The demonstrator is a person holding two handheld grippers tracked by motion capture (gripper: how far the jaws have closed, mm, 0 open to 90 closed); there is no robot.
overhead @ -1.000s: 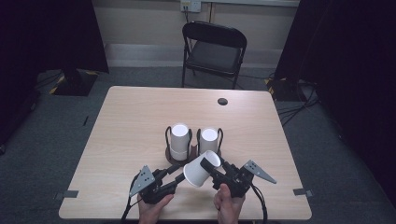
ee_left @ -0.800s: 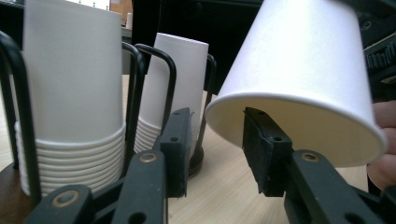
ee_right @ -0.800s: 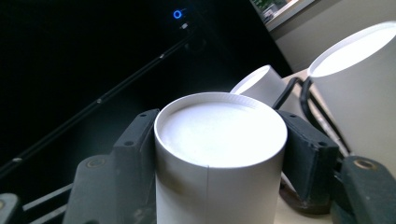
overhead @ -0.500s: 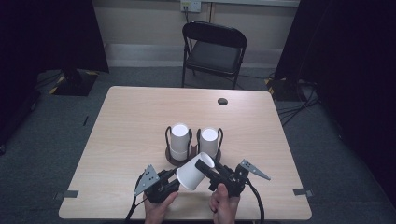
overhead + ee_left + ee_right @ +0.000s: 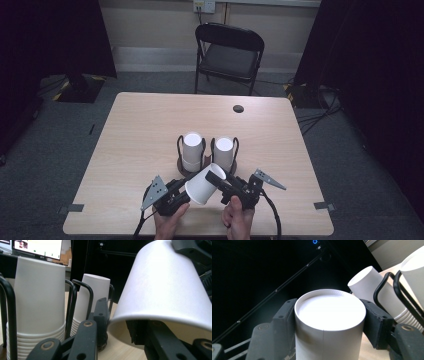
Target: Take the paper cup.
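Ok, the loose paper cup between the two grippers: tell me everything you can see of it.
The cup is plain white paper, tapered, with a rolled rim and a side seam. It is held above the table's near edge, tilted, its closed base up and away toward the stacks, its open mouth down toward the left gripper. The right gripper is shut on it near the base, one finger on each side. One left finger sits inside the mouth, the other outside, at the rim.

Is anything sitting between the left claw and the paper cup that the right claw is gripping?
Nothing visible. The paper cup is clamped near its base in the right claw and lies tilted, its open mouth right at the left claw. The two cup stacks in the wire holder stand beyond, out of the way.
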